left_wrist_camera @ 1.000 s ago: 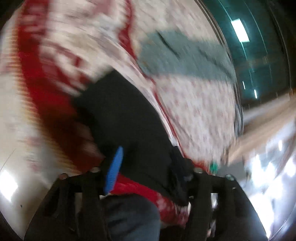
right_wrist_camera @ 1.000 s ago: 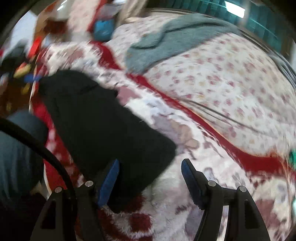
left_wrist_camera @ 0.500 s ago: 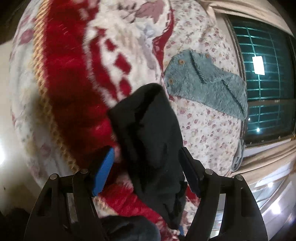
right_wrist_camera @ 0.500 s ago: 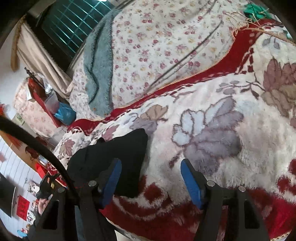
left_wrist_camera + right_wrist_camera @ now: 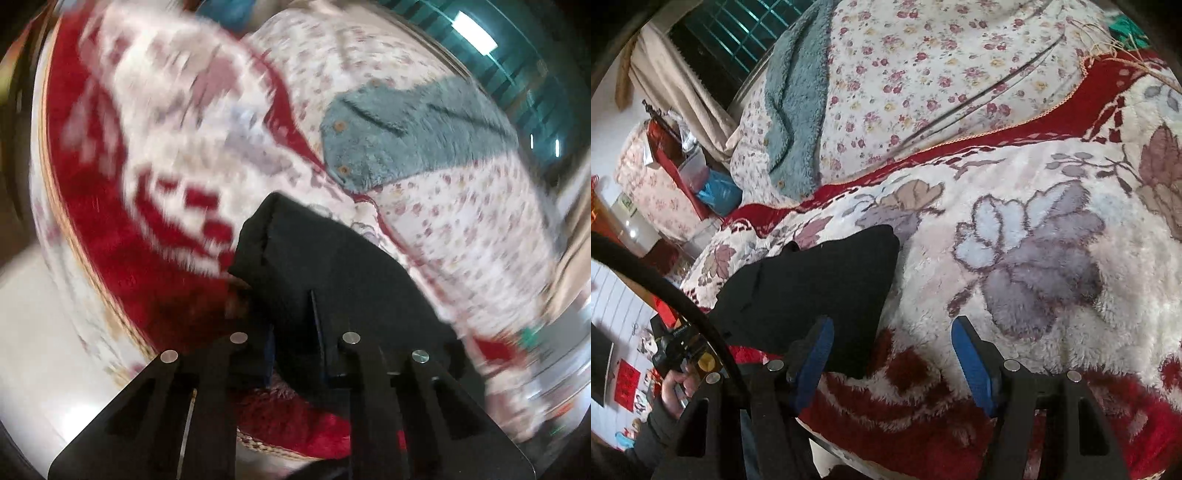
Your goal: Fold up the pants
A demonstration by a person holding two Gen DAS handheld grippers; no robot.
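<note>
The black pants (image 5: 332, 266) lie folded into a compact bundle on a red-and-white plush flowered blanket (image 5: 147, 166). My left gripper (image 5: 293, 332) is at the bundle's near end; its jaws are closing and stand narrow, with black cloth pinched between them. In the right wrist view the pants (image 5: 812, 288) sit at lower left. My right gripper (image 5: 892, 354) is open, blue pads wide apart. The bundle's near corner reaches in beside its left finger (image 5: 812, 354), and neither pad presses on it.
A teal fleece garment (image 5: 794, 110) lies farther back on a floral sheet (image 5: 905, 74). A barred window (image 5: 731, 33) and curtain stand behind the bed. The blanket's edge drops to pale floor (image 5: 37, 332). A person's hand (image 5: 674, 387) shows at lower left.
The left jaws have gone from wide open around the bundle to nearly closed on the cloth, and that view has rolled. The right gripper rolled a second ago and has since stayed open, nearly still.
</note>
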